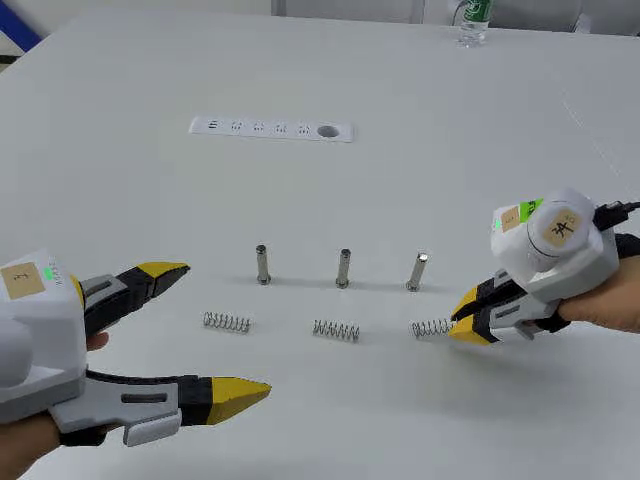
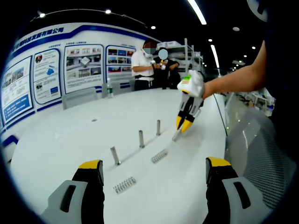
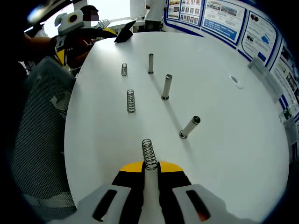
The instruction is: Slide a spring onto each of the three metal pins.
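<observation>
Right yellow-tipped gripper [image 1: 462, 325] clenched on a small coiled steel spring [image 1: 431, 327], right of the middle upright steel pin [image 1: 343, 268].
Left yellow-tipped gripper [image 1: 229, 329] is released, front-left of that pin. Second spring [image 1: 336, 329] lies just before it, third spring [image 1: 226, 322] front-left. Left pin [image 1: 262, 264] and tilted right pin [image 1: 417, 271] flank it. Bare white tabletop [image 1: 130, 180] lies all around, its far edge well beyond.

White power strip [image 1: 270, 129] lying far-centre on your table [image 1: 120, 180], water bottle [image 1: 473, 22] way back right. Two people [image 2: 142, 67] standing past far edge, posters [image 2: 84, 67] on wall behind.
</observation>
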